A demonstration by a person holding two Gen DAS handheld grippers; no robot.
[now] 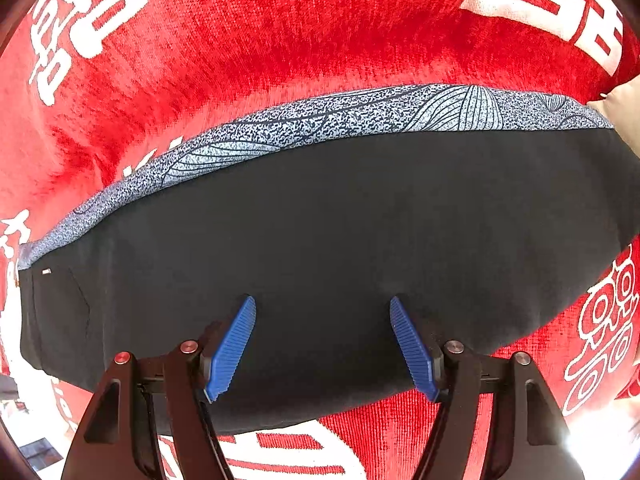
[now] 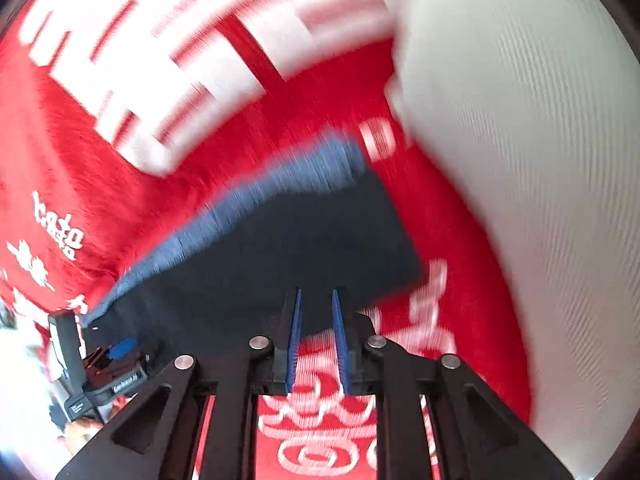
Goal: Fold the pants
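A red plush blanket (image 1: 320, 28) with large white characters printed on it fills both views and serves as the surface under everything; what lies beneath it cannot be told. On it lie the pants (image 1: 320, 240), folded into a long flat band of dark, nearly black fabric that stretches across almost the whole left wrist view, with a strip of blue-and-white speckled fabric with leaf-like line drawings (image 1: 340, 116) showing along their far edge. A small white tag sits near the pants' left end. In the right wrist view, which is heavily blurred, the same pants (image 2: 280, 248) appear as a dark shape with the blue strip along its far edge, lying just ahead of the tool, and a large pale ribbed cushion or pillow (image 2: 520, 180) fills the right side, resting against the blanket. The corner of a pale cushion (image 1: 624, 100) also peeks in at the right edge of the left wrist view. The left tool (image 1: 323, 344) hovers over the near edge of the pants with its two blue ribbed fingers spread wide apart, holding nothing. The right tool (image 2: 316, 340) has its blue fingers close together with a narrow gap between them and nothing gripped; the tips reach the near edge of the pants. At the lower left of the right wrist view the left tool's black body is partly visible, blurred.
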